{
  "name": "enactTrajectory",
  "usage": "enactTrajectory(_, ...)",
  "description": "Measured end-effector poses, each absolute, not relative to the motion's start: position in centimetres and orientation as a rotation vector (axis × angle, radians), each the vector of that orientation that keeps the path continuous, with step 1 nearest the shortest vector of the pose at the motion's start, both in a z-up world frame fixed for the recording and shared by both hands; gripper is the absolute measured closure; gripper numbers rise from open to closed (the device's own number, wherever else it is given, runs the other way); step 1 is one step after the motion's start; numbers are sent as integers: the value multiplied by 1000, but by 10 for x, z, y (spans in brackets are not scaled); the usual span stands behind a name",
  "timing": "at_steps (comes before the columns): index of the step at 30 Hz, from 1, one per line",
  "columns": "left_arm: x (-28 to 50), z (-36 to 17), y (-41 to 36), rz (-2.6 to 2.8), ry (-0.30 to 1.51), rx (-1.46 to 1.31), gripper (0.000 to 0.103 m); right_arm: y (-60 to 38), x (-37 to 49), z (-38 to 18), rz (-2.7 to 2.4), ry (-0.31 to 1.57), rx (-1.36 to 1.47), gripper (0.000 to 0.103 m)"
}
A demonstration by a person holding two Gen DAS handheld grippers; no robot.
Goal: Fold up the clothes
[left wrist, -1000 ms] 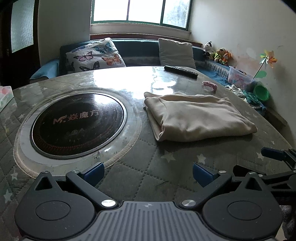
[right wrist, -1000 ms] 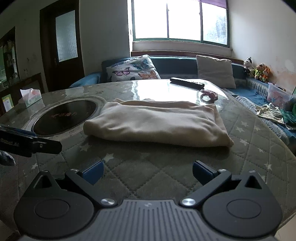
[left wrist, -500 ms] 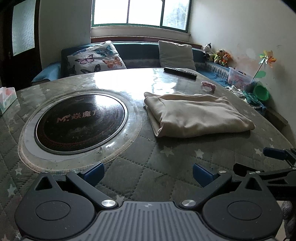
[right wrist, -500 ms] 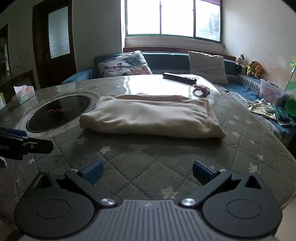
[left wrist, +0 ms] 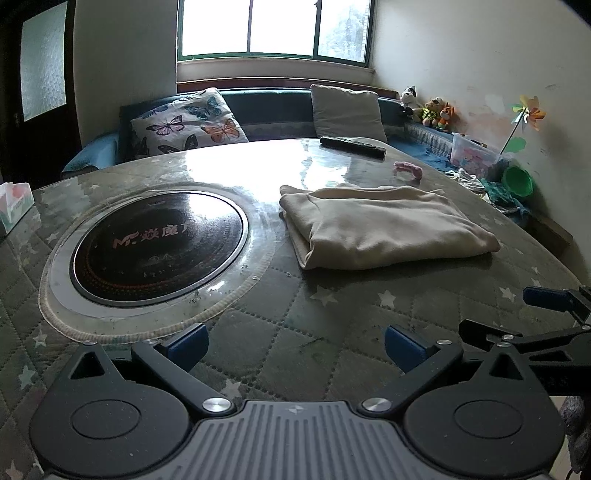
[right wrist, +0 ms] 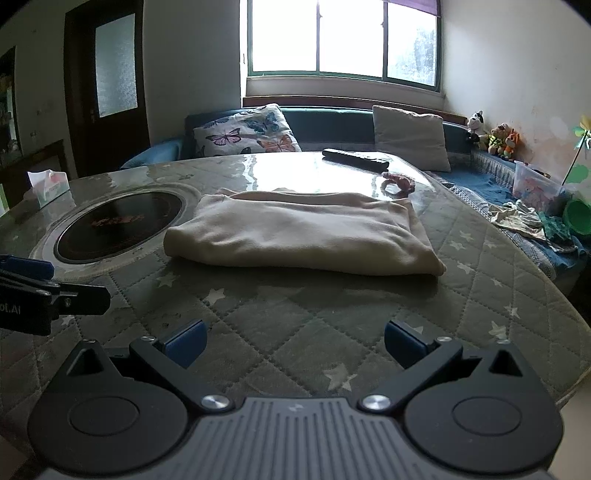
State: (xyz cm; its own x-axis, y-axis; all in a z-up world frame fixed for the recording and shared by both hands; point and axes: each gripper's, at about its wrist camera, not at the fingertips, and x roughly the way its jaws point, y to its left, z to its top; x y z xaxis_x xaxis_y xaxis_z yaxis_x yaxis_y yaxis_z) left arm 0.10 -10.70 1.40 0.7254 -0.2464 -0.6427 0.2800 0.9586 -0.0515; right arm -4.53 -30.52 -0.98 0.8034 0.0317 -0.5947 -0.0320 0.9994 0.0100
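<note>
Cream garment, already folded into a thick rectangle, lies flat on the quilted table cover, in the centre right of the left wrist view and in the middle of the right wrist view.

Left gripper sits at the bottom of its own view, low above the cover and well apart from the garment; its two blue fingertips stand wide apart and hold nothing. Its side also shows at the left edge of the right wrist view. Right gripper takes the same pose at the bottom of its view, released, with nothing between the blue pads; part of it enters the lower right of the left wrist view.

From left to right in the left wrist view: a tissue box at the left edge, a round black induction cooktop set into the table just beside the garment, a butterfly cushion on the blue sofa under the window, a black remote control and a small pink object on the glossy far part of the table, a grey cushion, some plush toys, a clear plastic box and a paper pinwheel at the right wall. A dark door shows in the upper left of the right wrist view.
</note>
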Motion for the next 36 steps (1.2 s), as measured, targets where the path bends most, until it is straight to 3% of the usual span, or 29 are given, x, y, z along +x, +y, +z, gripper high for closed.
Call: enactTrajectory(36,-9,13,-115,-303,687,72,0,-299,-54,-13,52,643,14,0)
